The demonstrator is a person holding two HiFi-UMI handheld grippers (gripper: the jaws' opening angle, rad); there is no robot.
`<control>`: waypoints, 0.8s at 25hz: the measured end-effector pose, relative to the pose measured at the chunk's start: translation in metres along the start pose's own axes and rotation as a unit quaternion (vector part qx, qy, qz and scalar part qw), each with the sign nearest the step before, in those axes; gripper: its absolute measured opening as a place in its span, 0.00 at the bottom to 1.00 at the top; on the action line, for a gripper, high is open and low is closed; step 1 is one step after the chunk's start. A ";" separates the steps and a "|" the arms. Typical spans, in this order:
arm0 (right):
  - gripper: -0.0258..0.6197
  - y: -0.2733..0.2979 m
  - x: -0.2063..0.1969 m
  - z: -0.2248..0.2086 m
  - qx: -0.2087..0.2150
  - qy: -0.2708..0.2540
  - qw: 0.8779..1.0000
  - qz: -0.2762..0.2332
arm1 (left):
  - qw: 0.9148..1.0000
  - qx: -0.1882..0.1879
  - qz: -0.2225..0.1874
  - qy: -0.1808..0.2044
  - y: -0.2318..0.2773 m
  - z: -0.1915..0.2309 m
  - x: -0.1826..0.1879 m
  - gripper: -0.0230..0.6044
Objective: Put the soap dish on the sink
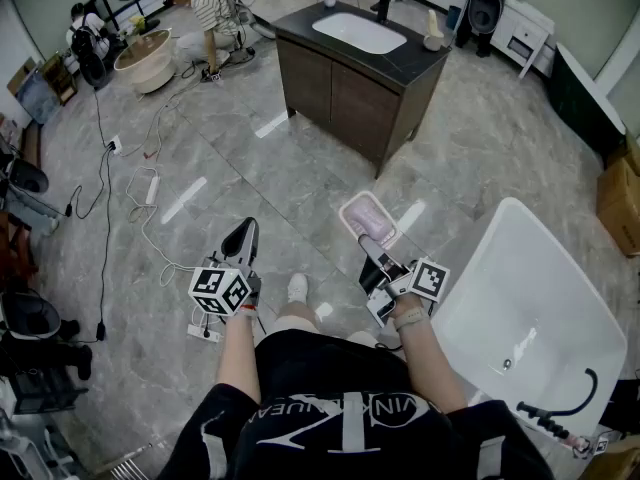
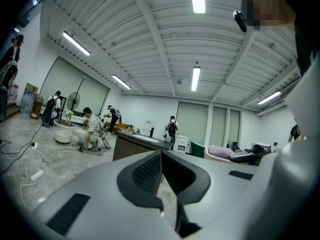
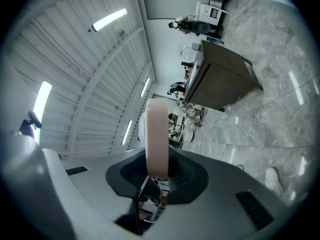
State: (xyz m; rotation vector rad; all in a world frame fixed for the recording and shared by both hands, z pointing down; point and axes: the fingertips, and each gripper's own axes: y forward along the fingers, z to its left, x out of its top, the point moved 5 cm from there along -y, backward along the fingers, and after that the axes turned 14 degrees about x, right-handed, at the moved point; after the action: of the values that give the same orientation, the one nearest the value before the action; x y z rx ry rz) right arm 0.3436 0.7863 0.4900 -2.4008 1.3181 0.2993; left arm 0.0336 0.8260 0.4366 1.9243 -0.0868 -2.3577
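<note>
1. We see the right gripper (image 1: pixel 370 251) clamped on the soap dish (image 1: pixel 367 218). In the right gripper view its two jaws press on the near edge of the pink dish (image 3: pixel 157 134), which stands edge-on between them and juts out past their tips.
2. In the head view the dish sticks out from that gripper toward the cabinet (image 1: pixel 345 93), its broad face turned up to the camera. A paler patch in it may be a bar of soap, but we cannot be sure at this size.
3. The dish hangs in the air over the grey floor (image 1: pixel 250 158), well short of the cabinet and roughly in line with the cabinet's nearest corner.
4. The sink (image 1: pixel 358 32) is a white basin set in the cabinet's dark top, with a faucet (image 1: pixel 383 6) at its far rim. The dish is well apart from it.
5. The left gripper (image 1: pixel 243 236) is held on the cabinet's near side too, to the left of the dish. In the left gripper view its jaws meet with nothing between them.
6. A white bathtub (image 1: pixel 530 308) lies nearer to us than the cabinet and to its right, just beside the right gripper. A person (image 1: pixel 212 16) crouches on the floor to the left of the cabinet.
</note>
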 end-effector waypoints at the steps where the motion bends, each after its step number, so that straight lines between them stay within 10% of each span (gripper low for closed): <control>1: 0.17 0.002 0.000 -0.003 0.001 0.001 1.000 0.003 | 1.000 0.001 0.000 -0.008 0.006 0.002 -0.003 0.07; 20: 0.17 0.136 0.121 -0.071 0.023 -0.019 0.999 -0.030 | 0.997 -0.076 0.012 -0.022 0.243 0.033 0.029 0.07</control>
State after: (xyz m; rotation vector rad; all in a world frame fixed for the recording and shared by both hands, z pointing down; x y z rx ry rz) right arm 0.2938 0.5976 0.4792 -2.3806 1.2218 0.2931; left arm 0.0053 0.5812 0.4405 1.7942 0.0642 -2.3185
